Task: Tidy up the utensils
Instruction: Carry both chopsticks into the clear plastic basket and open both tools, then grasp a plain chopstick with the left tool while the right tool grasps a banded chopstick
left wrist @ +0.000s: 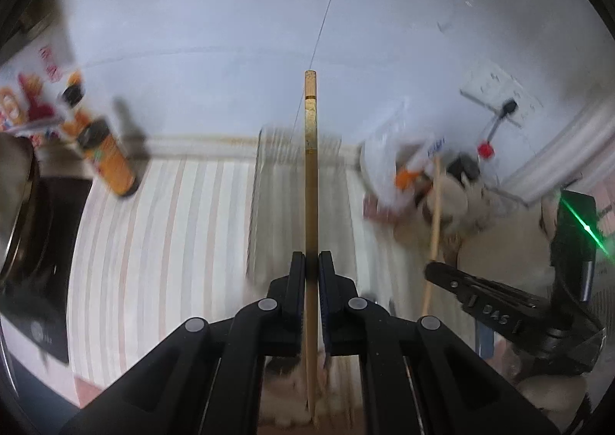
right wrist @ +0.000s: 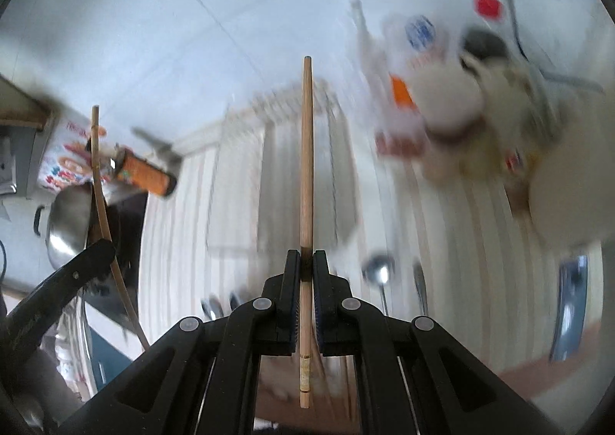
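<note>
Each camera sat just behind its own tool, looking forward and down over the pale striped cloth-covered worktop (left wrist: pixel 161 243) toward the white wall. Both views, blurred, shared the orange cylindrical bottle (left wrist: pixel 109 162) at left, the clear wire rack (right wrist: pixel 292 150), and the cluttered right corner.

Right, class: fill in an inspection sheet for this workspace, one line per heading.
Surface: striped cloth, blurred.
Job's things: one chopstick in the left gripper; another chopstick in the right gripper; spoons on the cloth.
Clutter: orange bottle, metal pot, blurred packets.
Grippers: both shut on chopsticks.
Cables: black cord from a wall socket.
Surroundings: pale wall.
</note>
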Action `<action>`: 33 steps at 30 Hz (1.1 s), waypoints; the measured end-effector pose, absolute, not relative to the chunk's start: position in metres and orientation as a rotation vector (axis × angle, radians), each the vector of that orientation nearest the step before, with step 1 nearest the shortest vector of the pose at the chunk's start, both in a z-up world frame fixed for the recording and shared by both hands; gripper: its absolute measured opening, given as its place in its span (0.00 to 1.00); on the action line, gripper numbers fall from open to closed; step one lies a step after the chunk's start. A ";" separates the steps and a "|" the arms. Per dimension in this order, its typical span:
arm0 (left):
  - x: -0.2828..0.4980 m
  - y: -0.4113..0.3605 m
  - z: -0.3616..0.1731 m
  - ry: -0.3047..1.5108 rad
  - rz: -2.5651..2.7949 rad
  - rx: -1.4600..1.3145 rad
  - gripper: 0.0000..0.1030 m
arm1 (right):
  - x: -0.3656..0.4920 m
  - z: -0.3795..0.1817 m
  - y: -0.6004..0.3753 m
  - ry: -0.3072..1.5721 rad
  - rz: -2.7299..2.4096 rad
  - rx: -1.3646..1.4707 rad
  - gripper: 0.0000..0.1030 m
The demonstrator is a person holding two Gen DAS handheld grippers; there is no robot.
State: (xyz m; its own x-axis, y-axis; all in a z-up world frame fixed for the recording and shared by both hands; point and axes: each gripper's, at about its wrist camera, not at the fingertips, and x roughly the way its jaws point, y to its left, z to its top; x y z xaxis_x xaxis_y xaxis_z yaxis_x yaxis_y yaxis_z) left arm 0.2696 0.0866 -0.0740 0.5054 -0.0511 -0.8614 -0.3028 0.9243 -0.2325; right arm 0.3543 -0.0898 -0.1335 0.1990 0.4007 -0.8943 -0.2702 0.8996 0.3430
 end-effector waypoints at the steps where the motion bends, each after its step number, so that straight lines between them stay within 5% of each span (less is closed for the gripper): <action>1: 0.286 0.090 -0.077 1.049 0.155 -0.380 0.04 | 0.366 -0.136 -0.084 1.293 0.471 0.119 0.06; 16: 0.389 0.132 -0.187 1.298 0.201 -0.438 0.06 | 0.470 -0.248 -0.016 1.500 0.458 0.099 0.07; 18: 0.384 0.134 -0.185 1.288 0.214 -0.440 0.08 | 0.465 -0.247 -0.016 1.499 0.448 0.082 0.12; 19: 0.383 0.135 -0.183 1.285 0.224 -0.429 0.08 | 0.463 -0.247 -0.018 1.494 0.440 0.078 0.23; 21: 0.374 0.134 -0.177 1.265 0.254 -0.377 0.17 | 0.459 -0.244 -0.021 1.481 0.428 0.075 0.42; 29: 0.307 0.129 -0.149 1.121 0.375 -0.251 0.94 | 0.403 -0.200 -0.070 1.355 0.323 0.057 0.50; 33: 0.270 0.123 -0.151 1.109 0.404 -0.234 1.00 | 0.361 -0.192 -0.096 1.301 0.276 0.044 0.58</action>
State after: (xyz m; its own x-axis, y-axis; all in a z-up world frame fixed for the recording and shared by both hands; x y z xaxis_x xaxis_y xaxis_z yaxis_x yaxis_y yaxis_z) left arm 0.2700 0.1235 -0.1510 0.3835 0.1980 -0.9021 -0.4279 0.9037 0.0165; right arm 0.3609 -0.0962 -0.1919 0.2385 0.2259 -0.9445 -0.1766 0.9665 0.1865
